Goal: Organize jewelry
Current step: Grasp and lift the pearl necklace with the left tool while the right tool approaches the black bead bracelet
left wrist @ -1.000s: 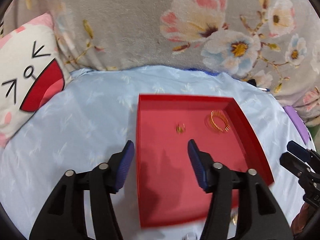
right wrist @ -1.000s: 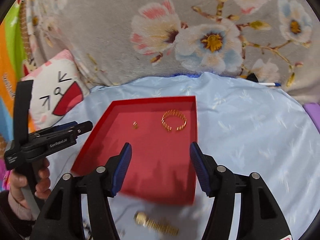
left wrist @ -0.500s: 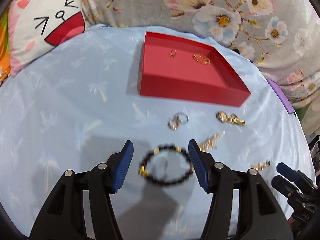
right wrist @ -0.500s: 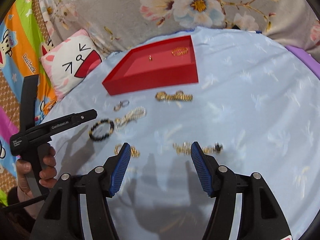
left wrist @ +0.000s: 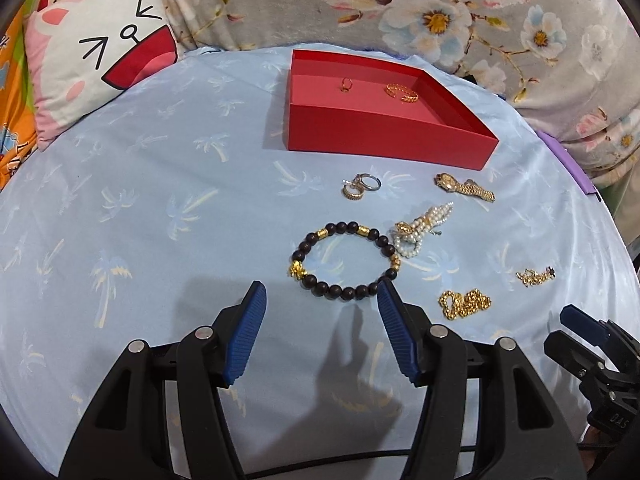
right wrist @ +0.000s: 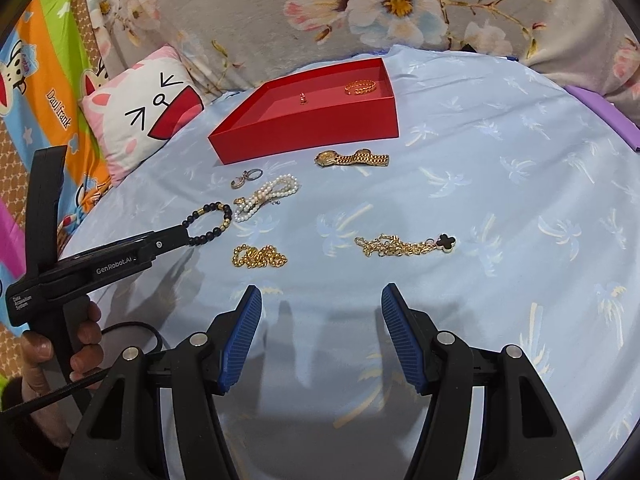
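A red tray [left wrist: 384, 142] [right wrist: 316, 136] at the far side of the light blue cloth holds a gold ring [left wrist: 345, 85] and a gold bangle [left wrist: 401, 93]. Loose on the cloth lie a black bead bracelet [left wrist: 344, 260] [right wrist: 212, 220], hoop earrings [left wrist: 360, 186], a pearl strand [left wrist: 424, 226] [right wrist: 266, 196], a gold watch [left wrist: 464, 187] [right wrist: 352, 158], a gold chain [left wrist: 464, 303] [right wrist: 259, 257] and a clover-charm chain [right wrist: 404, 245]. My left gripper [left wrist: 320, 292] is open just short of the bead bracelet. My right gripper [right wrist: 320, 294] is open and empty, short of the chains.
A cat-face pillow [left wrist: 96, 52] lies at the left edge. A floral blanket [left wrist: 400, 4] rises behind the tray. A purple object [right wrist: 600, 112] sits at the right edge. A striped cartoon cloth [right wrist: 44, 80] hangs at far left.
Both grippers have pulled back from over the red tray toward the near side. The loose jewelry on the cloth has come into view in front of them. Both stay open.
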Motion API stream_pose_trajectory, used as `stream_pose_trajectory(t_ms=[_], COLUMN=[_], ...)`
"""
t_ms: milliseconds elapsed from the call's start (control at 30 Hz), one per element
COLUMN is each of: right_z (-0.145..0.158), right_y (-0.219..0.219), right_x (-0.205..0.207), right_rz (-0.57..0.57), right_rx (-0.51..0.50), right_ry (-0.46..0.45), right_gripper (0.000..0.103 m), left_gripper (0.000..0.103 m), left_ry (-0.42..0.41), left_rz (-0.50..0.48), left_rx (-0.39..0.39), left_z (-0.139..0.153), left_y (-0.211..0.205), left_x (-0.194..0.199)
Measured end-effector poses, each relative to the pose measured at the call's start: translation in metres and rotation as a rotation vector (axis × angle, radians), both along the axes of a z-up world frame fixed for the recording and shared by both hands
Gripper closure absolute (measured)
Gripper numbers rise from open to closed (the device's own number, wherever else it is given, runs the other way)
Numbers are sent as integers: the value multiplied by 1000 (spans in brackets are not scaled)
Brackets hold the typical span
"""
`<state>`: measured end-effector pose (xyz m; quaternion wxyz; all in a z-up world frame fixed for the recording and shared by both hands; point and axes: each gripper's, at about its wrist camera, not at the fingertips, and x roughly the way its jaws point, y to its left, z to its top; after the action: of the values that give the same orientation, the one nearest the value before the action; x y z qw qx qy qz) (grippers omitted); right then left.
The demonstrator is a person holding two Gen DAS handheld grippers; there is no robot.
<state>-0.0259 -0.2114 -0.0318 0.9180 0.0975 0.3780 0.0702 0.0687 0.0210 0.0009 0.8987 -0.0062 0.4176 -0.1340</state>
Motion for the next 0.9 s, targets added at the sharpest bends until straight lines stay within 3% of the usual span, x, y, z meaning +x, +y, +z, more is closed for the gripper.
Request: stream_pose_trajectory(t_ms=[167,467,533,767,900], right_z=[10,11,12,12,13], right_y=[-4,-15,-17,-16,-10], right_x=[8,6,6,11,16], right_rz=[-6,-29,-31,-17,-1], right_rx=[-11,9,15,24,34], right_ry=[-22,-26,-29,-26,-19], right_gripper=[41,41,41,41,41], left_gripper=[47,48,51,84,86], left_ry=[-10,-48,-24,4,-10], left_rz=[-33,-239,-260,-269,-263], left_rx=[-5,77,87,91,64], left_z=[7,10,3,-9,-5], left_y=[-10,-76,-86,-96,-89], left_x=[7,33,43,51,47])
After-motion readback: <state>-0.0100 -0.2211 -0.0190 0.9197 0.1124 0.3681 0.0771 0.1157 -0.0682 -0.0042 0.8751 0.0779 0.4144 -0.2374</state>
